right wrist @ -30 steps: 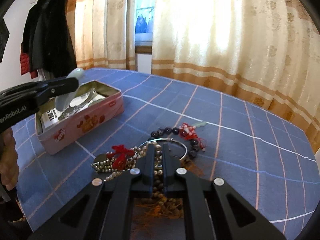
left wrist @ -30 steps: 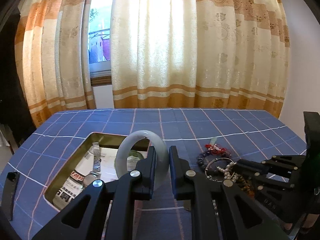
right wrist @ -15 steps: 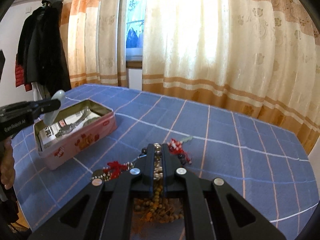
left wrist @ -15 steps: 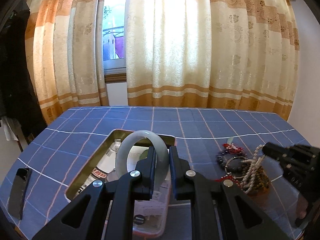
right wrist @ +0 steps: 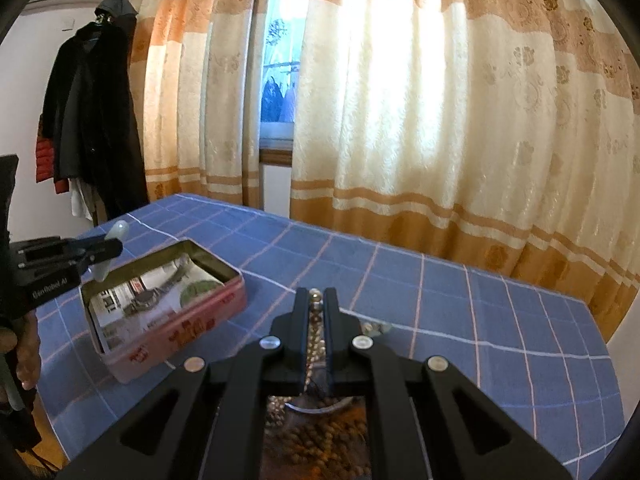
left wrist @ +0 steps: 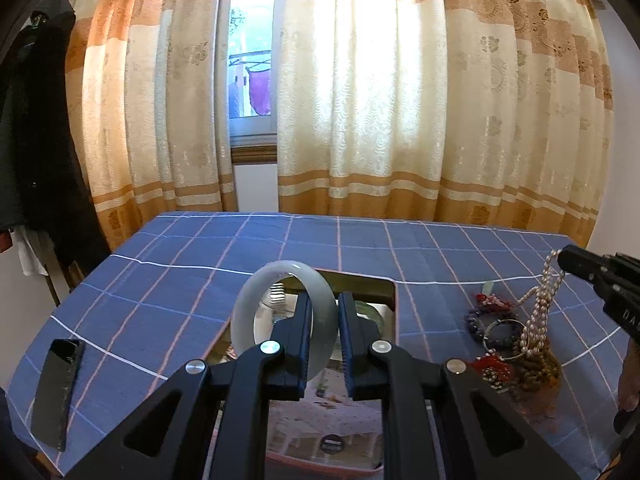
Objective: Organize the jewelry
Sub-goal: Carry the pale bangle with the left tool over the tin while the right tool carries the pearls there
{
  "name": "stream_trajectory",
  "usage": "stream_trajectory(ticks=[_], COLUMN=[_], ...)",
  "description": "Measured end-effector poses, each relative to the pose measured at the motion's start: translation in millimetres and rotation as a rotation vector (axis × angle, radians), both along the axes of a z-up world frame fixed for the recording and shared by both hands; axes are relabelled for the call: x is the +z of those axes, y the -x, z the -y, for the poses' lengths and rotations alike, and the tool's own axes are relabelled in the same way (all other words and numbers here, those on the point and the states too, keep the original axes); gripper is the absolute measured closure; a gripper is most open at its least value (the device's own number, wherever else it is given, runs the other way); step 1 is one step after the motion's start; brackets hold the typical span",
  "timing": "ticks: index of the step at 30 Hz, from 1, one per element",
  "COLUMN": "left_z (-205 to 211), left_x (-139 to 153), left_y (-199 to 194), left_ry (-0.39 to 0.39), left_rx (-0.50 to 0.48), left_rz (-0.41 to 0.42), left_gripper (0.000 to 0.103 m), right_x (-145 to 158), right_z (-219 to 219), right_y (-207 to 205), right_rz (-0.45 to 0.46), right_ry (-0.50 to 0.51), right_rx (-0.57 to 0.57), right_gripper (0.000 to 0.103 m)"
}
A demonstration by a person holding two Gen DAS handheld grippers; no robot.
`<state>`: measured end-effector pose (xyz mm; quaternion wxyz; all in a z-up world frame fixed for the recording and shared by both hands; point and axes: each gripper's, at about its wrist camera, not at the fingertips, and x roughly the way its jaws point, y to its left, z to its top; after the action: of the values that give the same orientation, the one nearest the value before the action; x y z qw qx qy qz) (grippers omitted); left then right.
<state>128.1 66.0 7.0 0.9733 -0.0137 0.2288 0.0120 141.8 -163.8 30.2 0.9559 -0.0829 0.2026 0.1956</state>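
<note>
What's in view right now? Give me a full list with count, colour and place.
jade bangle: one, pale white-green, upright in the left tool, above the tin
tin box: one, pink, open, paper-lined, on the table's left part
pearl strand: one, whitish, hanging from the right tool down to the pile
jewelry pile: one heap, dark, red and brown beads plus a metal ring, right of the tin
flat black object: one, at the table's left edge
tablecloth: one, blue checked
curtains: cream and orange, behind the table
coats: dark, hanging at far left
left tool: black, shut on the bangle
right tool: black, shut on the strand
</note>
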Motion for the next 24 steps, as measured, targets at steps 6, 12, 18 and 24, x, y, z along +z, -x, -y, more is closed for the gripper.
stream_trajectory(ticks=[6,12,18,24], left_z=[-16.6,-30.5,-39.7,-47.1], left_x=[4.6,4.0,-0.6,-7.0], left_y=[0.7,-2.4,-5.6,-10.0], left_ry=[-0.006,-0.010,-0.001,0.012], left_rx=[0.025,0.042,0.048,0.050], left_rz=[0.010,0.008,-0.009,-0.032], left_gripper=[0.090,0.090,0.090,0.090], right_x=[14.5,23.7,26.1,24.3], right_z=[-22.6,-51.9,-78.9,-104.7], right_y=[-2.9,-6.2,-5.0,-4.7], right_rz=[0.025,0.035,0.040,0.035], right_ry=[-0.005,-0.007,-0.006,0.003], right_rx=[0.042,0.094,0.146,0.191], right_gripper=[0.095,0.094,0.095,0.094])
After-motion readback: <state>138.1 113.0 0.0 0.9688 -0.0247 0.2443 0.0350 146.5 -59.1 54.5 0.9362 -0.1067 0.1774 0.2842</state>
